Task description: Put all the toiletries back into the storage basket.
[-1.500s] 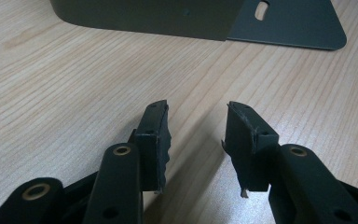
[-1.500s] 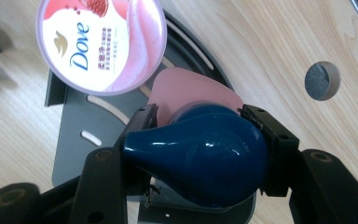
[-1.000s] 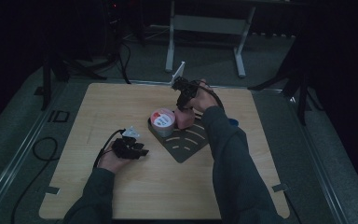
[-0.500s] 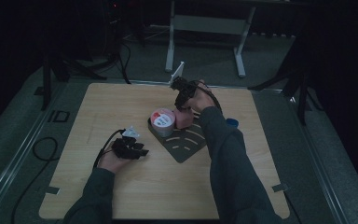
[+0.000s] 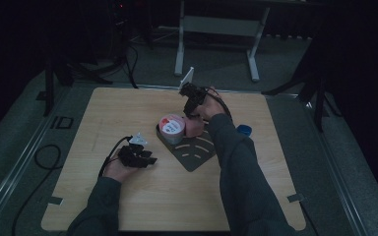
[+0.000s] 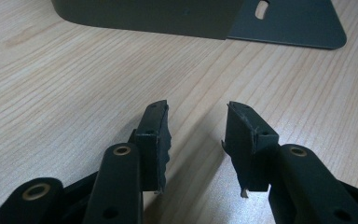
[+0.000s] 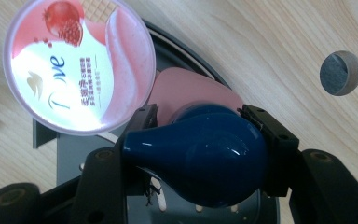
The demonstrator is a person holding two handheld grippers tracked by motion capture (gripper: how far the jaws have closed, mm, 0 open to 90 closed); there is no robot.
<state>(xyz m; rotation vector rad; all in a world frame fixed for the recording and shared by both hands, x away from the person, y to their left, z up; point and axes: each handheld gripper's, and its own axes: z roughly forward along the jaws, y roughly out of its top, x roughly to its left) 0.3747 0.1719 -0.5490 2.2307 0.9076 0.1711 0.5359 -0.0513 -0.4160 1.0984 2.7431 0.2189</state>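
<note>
The right gripper (image 7: 200,140) clamps a dark blue bulb-shaped object (image 7: 200,161) (possibly a bottle) above the pink jar (image 7: 81,65), while the left gripper (image 6: 196,140) rests half-open, empty, on the table (image 6: 65,93).

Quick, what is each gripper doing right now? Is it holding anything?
Left gripper: open, nothing between the jaws, low over the wooden table.
Right gripper: shut on a shiny blue bulb-shaped thing, above the dark tray.
</note>
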